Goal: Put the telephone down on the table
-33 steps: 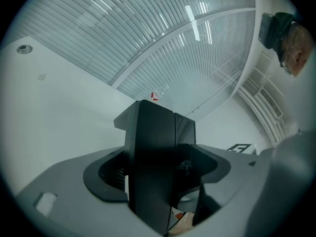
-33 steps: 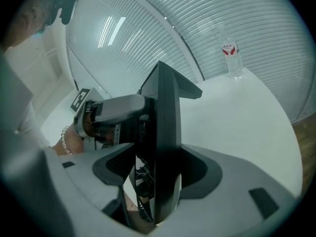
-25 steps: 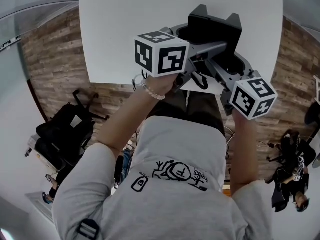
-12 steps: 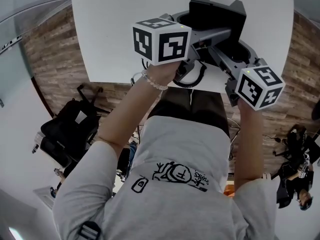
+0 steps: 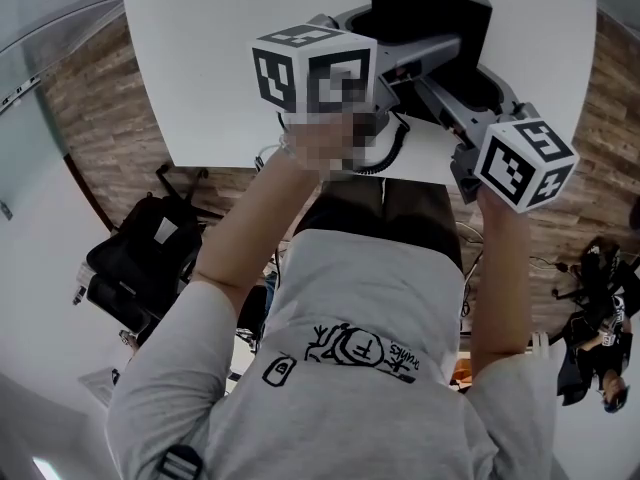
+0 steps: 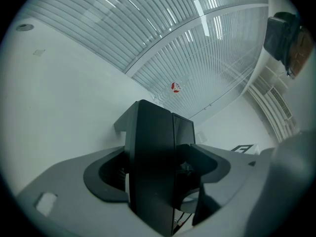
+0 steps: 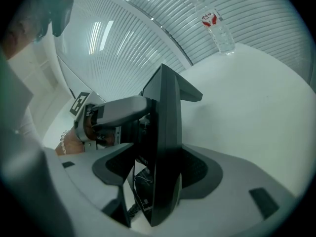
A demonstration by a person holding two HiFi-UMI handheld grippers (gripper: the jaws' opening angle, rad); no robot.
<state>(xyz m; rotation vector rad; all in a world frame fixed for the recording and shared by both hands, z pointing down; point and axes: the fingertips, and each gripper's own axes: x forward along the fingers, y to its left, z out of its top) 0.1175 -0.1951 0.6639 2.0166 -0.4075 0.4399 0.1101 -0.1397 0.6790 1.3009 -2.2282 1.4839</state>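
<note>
A black telephone (image 5: 432,13) stands on edge over the near part of the white round table (image 5: 220,58). Both grippers are shut on it from opposite sides. My left gripper (image 5: 418,56) reaches in from the left below its marker cube, and my right gripper (image 5: 450,96) comes up from the lower right. In the left gripper view the telephone (image 6: 150,167) fills the space between the jaws of the left gripper (image 6: 158,179). The right gripper (image 7: 158,169) pinches the telephone (image 7: 165,132) likewise, with the left gripper (image 7: 116,110) across from it. A coiled cord (image 5: 388,156) hangs below.
A clear water bottle (image 7: 216,26) with a red label stands at the table's far edge, also small in the left gripper view as the bottle (image 6: 176,86). Black bags (image 5: 140,258) lie on the wooden floor at the left, and more gear (image 5: 595,318) lies at the right.
Both grippers have carried the telephone a little farther out over the table, away from the person. Both grips have stayed the same.
</note>
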